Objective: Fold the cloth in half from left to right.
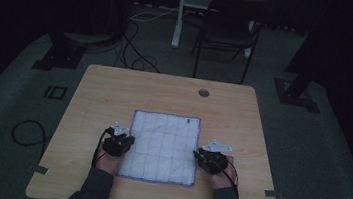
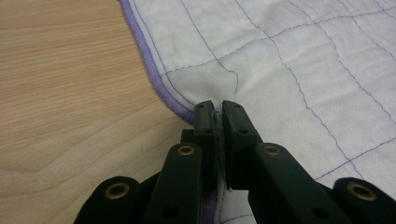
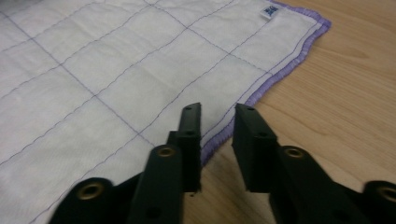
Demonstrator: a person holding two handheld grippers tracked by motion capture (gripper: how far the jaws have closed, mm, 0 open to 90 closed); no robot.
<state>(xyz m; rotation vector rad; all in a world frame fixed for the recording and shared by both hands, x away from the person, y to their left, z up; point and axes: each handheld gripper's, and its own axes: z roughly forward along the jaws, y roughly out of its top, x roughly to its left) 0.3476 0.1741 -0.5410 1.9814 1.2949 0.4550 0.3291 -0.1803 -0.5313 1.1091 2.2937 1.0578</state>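
A white quilted cloth (image 1: 164, 147) with a purple hem lies flat near the middle of the wooden surface (image 1: 105, 91), toward the person's side, and a gripper sits at each of its side edges, most likely so both sides can be lifted together for a fold. The left gripper (image 2: 217, 109) has its fingers pressed together on the cloth's left hem, a small pucker of fabric rising just ahead of the tips, which suggests the edge is already pinched. The right gripper (image 3: 217, 122) has its fingers parted a little and straddling the right hem, gripping nothing yet, so it looks poised to close. The cloth is slightly longer than wide; its long axis runs away from the person, with the small label (image 3: 269, 11) at the far right corner.
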